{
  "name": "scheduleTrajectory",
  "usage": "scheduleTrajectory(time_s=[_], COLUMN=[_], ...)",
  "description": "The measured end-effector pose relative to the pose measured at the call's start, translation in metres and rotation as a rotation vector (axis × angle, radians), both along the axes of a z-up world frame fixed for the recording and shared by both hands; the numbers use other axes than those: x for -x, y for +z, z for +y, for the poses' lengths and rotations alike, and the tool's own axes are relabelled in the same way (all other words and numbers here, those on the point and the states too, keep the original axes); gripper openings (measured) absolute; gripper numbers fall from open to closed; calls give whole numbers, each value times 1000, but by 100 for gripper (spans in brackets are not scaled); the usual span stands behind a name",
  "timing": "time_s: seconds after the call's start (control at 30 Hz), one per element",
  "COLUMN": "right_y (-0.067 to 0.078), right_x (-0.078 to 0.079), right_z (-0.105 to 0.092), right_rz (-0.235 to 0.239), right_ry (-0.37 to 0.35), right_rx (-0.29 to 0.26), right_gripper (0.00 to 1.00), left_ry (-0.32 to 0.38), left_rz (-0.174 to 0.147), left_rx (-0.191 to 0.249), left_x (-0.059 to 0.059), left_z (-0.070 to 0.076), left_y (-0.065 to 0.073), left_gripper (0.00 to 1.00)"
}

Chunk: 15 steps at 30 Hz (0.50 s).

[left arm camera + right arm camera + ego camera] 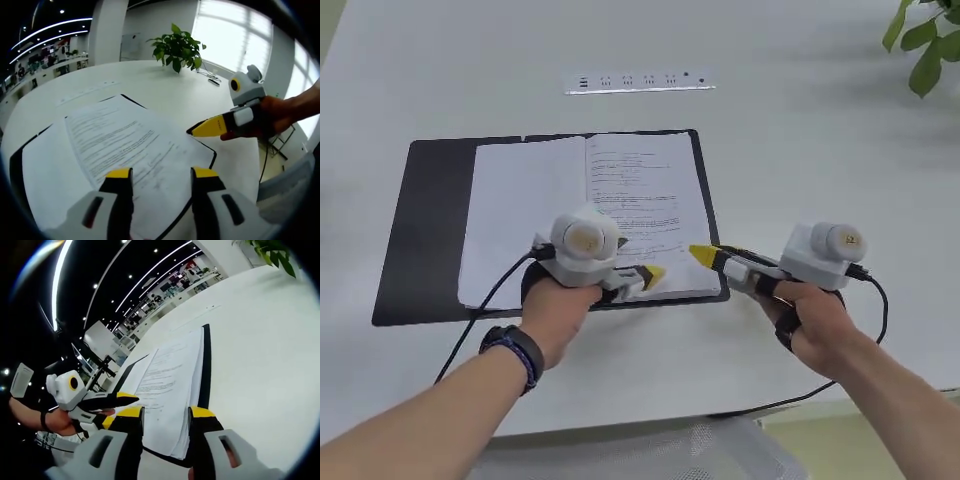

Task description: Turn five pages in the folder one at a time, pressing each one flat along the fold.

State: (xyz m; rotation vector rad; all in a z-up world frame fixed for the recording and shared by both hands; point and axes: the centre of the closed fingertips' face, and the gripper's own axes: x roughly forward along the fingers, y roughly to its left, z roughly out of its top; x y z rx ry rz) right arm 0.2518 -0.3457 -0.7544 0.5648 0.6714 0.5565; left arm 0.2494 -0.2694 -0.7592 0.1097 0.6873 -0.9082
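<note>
A black folder [430, 230] lies open on the white table. Its left page [520, 215] is blank and its right page [645, 200] carries printed text. My left gripper [650, 277] hovers over the bottom right corner of the printed page [125, 140], jaws open with nothing between them [162, 175]. My right gripper [705, 256] points left at the folder's lower right edge, close to the left gripper's tips. In the right gripper view its jaws [166, 412] stand open over the corner of the page stack [172, 385], and the left gripper [117, 399] shows at the left.
A white power strip [640, 81] lies beyond the folder. A green plant [925, 40] stands at the far right corner. Cables trail from both grippers over the table's front edge. Bare table surrounds the folder.
</note>
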Motion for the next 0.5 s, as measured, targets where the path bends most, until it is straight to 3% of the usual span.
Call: scheduleTrajectory(time_s=[0.5], right_y=[-3], right_x=[4], right_z=[2], right_rz=[12], right_ry=[13], right_rx=[-22], right_gripper=[33], left_ry=[-26], left_rz=[22], left_rx=[17], left_x=[8], left_z=[-23], left_y=[-12], left_gripper=[48])
